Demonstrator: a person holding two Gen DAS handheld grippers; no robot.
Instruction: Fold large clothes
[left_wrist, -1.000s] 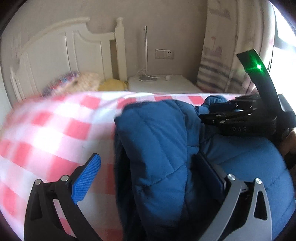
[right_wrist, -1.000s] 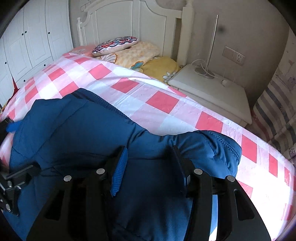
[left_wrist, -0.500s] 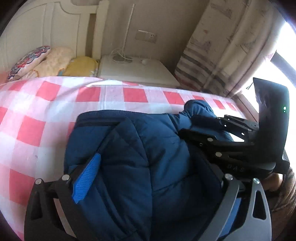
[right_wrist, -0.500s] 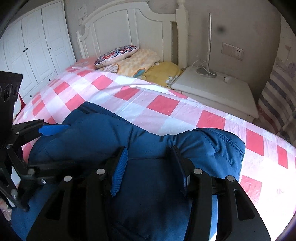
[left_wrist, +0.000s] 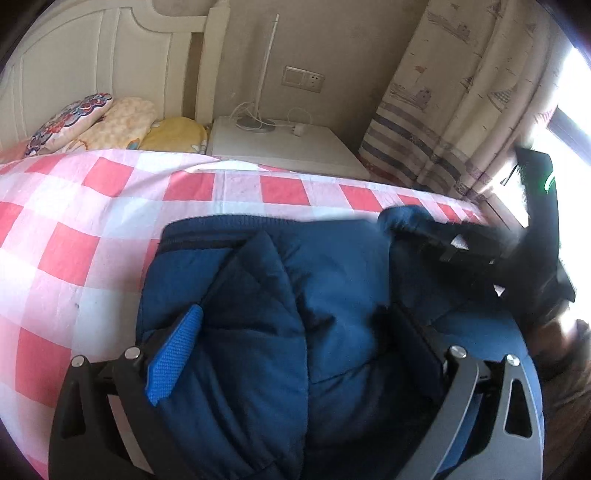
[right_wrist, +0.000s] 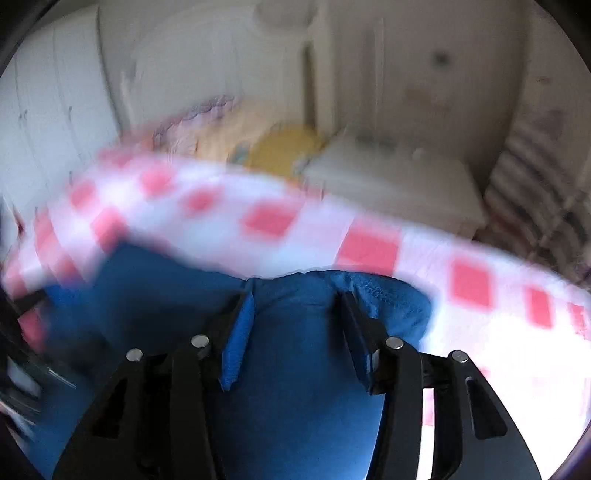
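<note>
In the left wrist view, your left gripper (left_wrist: 299, 325) has its jaws spread wide around a thick fold of the blue jacket (left_wrist: 332, 295), a puffy quilted coat with stitched diamond panels and a ribbed knit edge along its far side. The left finger (left_wrist: 173, 358) carries a blue pad with a fine woven grain; the other finger is dark and half sunk into the padding, so you cannot tell how firmly the cloth is held. The jacket lies bunched on the bed (left_wrist: 74, 229), whose smooth sheet has red and white squares. Your right gripper (left_wrist: 454, 240) shows at the right, blurred, touching a rounded lump of the jacket. Behind stand a white nightstand (left_wrist: 288, 147) and soft pillows (left_wrist: 110, 122). In the right wrist view, much is blurred, but your right gripper (right_wrist: 295, 306) has its jaws pinching a ridge of the jacket (right_wrist: 295, 387) between them, near the edge of the checked bed (right_wrist: 369, 247).
</note>
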